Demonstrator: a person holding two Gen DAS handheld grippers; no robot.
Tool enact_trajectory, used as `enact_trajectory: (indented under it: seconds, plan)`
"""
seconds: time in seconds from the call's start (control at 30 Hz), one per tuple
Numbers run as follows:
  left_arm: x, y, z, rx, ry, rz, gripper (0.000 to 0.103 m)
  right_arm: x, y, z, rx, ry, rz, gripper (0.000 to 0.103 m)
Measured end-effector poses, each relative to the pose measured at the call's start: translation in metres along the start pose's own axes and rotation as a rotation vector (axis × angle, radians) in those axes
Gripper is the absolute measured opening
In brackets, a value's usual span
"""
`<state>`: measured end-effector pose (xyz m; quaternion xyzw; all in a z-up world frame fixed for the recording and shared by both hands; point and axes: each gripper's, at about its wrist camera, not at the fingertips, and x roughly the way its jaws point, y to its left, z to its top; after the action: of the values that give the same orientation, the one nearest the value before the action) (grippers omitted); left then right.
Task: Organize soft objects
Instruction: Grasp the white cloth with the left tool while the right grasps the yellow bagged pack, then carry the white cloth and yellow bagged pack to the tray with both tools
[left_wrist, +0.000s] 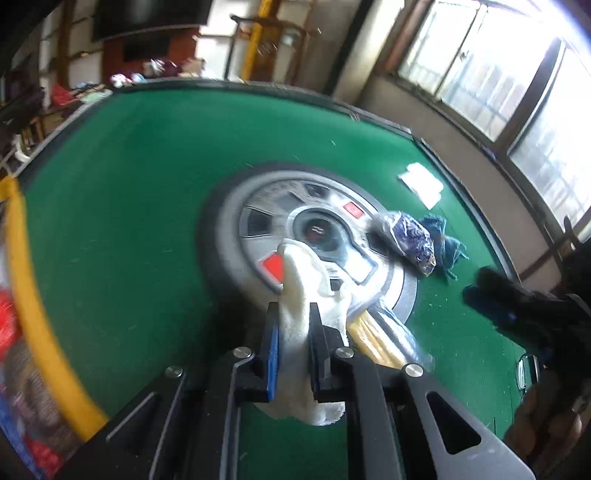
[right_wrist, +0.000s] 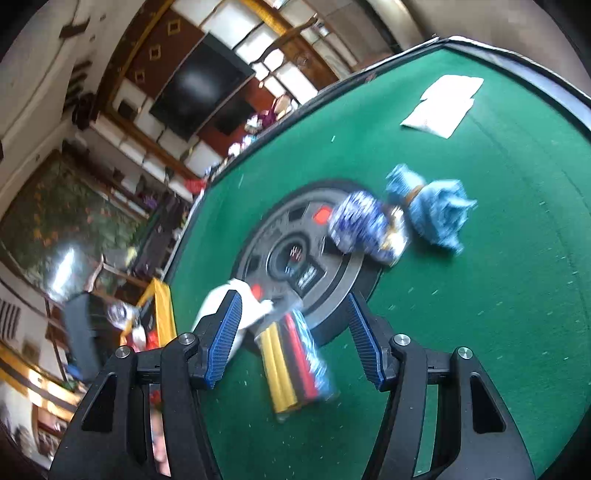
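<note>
White fluffy cloth (left_wrist: 295, 325): pinched between the closed jaws of left gripper (left_wrist: 293, 332), lifted over the green felt table (left_wrist: 129, 192). Right gripper (right_wrist: 293, 332): half open, empty, hovering above striped plastic-wrapped pack (right_wrist: 295, 365) lying between its fingers.

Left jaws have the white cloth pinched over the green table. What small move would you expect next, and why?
Probably a short lift toward the yellow-rimmed bin at the table's edge. The left gripper is shut on the white cloth, whose tail hangs below the jaws. The right gripper is open and empty above the striped bundle, so the carry falls to the left.
</note>
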<state>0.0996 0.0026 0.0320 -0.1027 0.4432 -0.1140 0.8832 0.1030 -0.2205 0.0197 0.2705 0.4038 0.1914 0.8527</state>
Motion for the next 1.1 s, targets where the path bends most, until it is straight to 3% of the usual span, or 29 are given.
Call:
enact_trajectory:
  seconds: [0.17, 0.3, 0.5, 0.63, 0.83, 1.1]
  plan:
    - [-0.023, 0.009, -0.008, 0.010, -0.080, 0.037, 0.012, 0.033, 0.029, -0.021, -0.167, 0.114, -0.061, 0.059]
    - [-0.031, 0.017, -0.008, 0.006, -0.107, 0.034, 0.012, 0.053, 0.053, -0.040, -0.388, 0.156, -0.196, 0.059]
    - [-0.036, 0.015, -0.008, 0.027, -0.138, 0.038, 0.012, 0.070, 0.056, -0.048, -0.511, 0.184, -0.331, 0.059]
    - [-0.033, 0.012, -0.010, 0.042, -0.133, 0.040, 0.012, 0.069, 0.052, -0.045, -0.503, 0.181, -0.322, 0.059]
    - [-0.035, 0.012, -0.012, 0.052, -0.142, 0.048, 0.012, 0.065, 0.056, -0.043, -0.484, 0.199, -0.239, 0.059]
    - [-0.034, 0.012, -0.013, 0.058, -0.144, 0.051, 0.012, 0.070, 0.058, -0.051, -0.530, 0.198, -0.302, 0.059]
